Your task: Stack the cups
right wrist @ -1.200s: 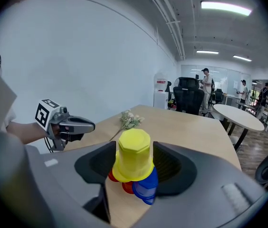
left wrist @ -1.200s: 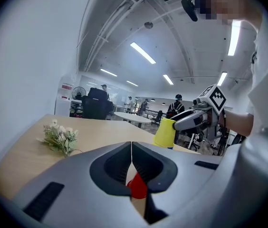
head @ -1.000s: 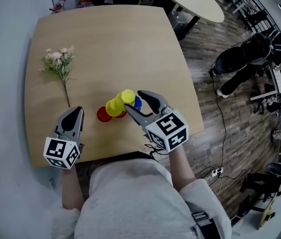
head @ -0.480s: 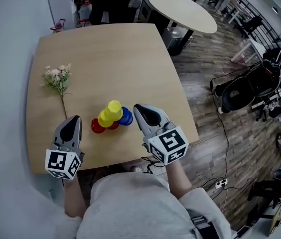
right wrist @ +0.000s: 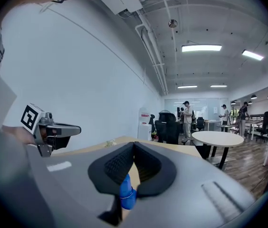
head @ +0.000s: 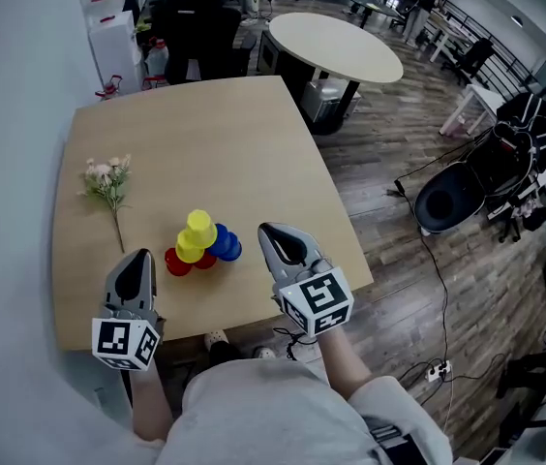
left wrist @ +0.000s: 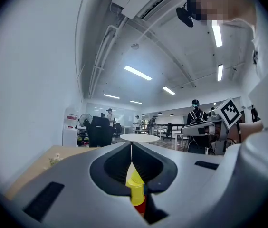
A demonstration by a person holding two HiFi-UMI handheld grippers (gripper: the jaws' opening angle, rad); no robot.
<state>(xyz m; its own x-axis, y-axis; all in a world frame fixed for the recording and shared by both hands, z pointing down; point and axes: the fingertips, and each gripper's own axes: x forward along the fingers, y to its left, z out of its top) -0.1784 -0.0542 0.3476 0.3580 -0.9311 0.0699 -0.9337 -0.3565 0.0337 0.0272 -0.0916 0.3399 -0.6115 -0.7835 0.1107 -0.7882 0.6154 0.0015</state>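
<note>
The wooden table (head: 205,134) bears the cups (head: 198,242). A flower sprig (head: 106,180) lies left of the cups, and a round table (head: 331,45) stands beyond. The left gripper (head: 140,257) and right gripper (head: 272,232) flank the cups, each pressed together and empty. Each gripper's own view cuts the cups off.

The table (head: 215,143) in the middle of the frame looks like pale, smooth, matt wood; the floor (head: 379,221) at right shows darker wood planks. The cups (head: 196,238) look like smooth plastic.

A spray of pale flowers (head: 106,180) lay at ten o'clock on the wooden desk (head: 225,143). A round white table (head: 336,45) stood beyond at one o'clock, a black chair (head: 447,200) at three o'clock on the plank floor (head: 399,260).
</note>
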